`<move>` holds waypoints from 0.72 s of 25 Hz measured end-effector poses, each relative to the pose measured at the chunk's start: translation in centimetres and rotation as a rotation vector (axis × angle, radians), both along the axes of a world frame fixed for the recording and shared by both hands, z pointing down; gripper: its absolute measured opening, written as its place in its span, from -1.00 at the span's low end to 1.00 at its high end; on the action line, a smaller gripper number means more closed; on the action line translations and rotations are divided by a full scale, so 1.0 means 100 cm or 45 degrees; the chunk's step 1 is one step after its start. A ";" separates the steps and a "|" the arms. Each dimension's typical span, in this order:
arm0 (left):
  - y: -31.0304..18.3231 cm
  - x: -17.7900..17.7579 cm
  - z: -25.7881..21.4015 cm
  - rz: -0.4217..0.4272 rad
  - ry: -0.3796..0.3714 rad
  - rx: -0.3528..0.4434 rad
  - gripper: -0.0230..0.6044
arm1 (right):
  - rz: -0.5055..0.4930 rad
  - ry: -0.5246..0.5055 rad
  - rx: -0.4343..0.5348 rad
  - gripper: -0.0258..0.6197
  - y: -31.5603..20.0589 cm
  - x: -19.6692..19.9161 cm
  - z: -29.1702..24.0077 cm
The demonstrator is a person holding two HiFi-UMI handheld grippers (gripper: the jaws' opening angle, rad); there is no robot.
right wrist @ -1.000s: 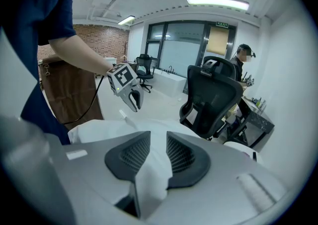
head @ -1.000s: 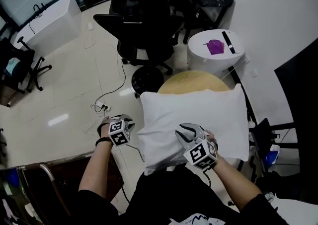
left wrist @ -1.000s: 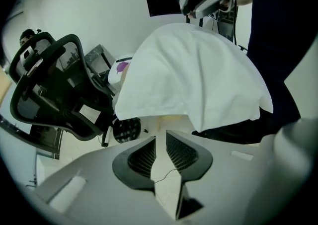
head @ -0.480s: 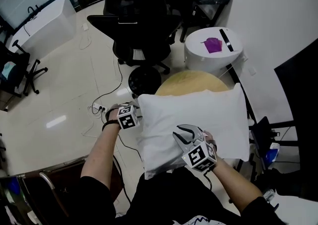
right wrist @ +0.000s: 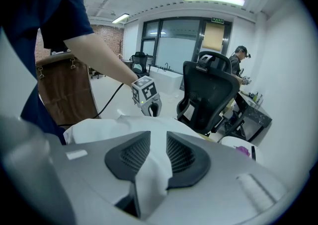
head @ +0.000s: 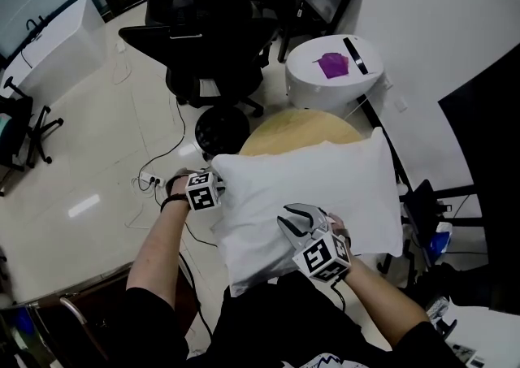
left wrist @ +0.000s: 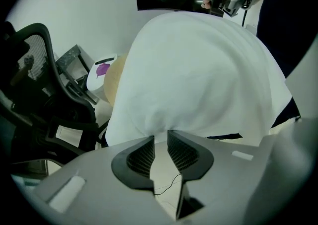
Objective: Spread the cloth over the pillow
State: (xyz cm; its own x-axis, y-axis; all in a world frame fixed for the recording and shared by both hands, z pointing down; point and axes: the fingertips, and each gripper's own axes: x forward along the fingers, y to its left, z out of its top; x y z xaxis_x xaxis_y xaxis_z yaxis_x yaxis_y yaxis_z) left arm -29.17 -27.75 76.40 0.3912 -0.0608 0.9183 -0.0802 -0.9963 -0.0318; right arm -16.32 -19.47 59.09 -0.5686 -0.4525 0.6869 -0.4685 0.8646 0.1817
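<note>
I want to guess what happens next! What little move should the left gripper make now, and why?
Probably tug the left gripper gently outward to stretch the cloth. Its jaws have just been closing on the cloth's edge at the side of the pillow, and the right gripper pinches the near edge.

Round wooden table [head: 286, 126] bears white pillow [head: 317, 184]; pale floor [head: 89, 155] beneath.

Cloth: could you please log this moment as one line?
left gripper: jaws just closed on cloth edge | right gripper: shut on cloth
</note>
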 end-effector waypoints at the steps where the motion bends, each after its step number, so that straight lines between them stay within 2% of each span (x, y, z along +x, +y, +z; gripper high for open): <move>1: 0.001 0.002 0.001 0.019 -0.004 0.003 -0.77 | 0.002 0.001 0.001 -0.57 0.000 0.000 -0.002; 2: 0.003 0.002 0.002 0.031 -0.007 0.004 -0.89 | 0.003 0.002 0.001 -0.57 0.001 0.000 -0.003; 3: 0.004 0.002 0.002 0.035 -0.010 0.005 -0.91 | 0.004 0.001 0.001 -0.57 0.002 0.001 -0.002; 8: -0.001 -0.004 -0.002 -0.012 -0.004 0.033 -0.91 | 0.017 0.004 -0.002 -0.57 0.002 0.006 -0.002; 10: -0.004 -0.007 -0.003 -0.025 0.003 0.036 -0.61 | 0.024 0.001 0.000 -0.57 0.001 0.006 0.000; 12: -0.006 -0.008 -0.002 -0.011 0.002 0.031 -0.49 | 0.027 -0.001 -0.001 -0.57 0.002 0.005 0.002; 15: -0.008 -0.005 0.001 0.004 0.011 0.026 -0.34 | 0.024 0.003 -0.011 -0.57 0.005 0.004 0.002; 18: -0.007 0.001 0.003 0.029 0.013 0.013 -0.33 | 0.035 0.004 -0.018 -0.57 0.005 0.006 0.004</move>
State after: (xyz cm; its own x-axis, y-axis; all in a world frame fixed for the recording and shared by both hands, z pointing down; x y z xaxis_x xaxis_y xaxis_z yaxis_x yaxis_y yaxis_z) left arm -29.11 -28.41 76.69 0.4021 -0.0608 0.9136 -0.0579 -0.9975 -0.0409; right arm -15.72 -18.98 59.47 -0.5541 -0.4581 0.6951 -0.4913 0.8540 0.1712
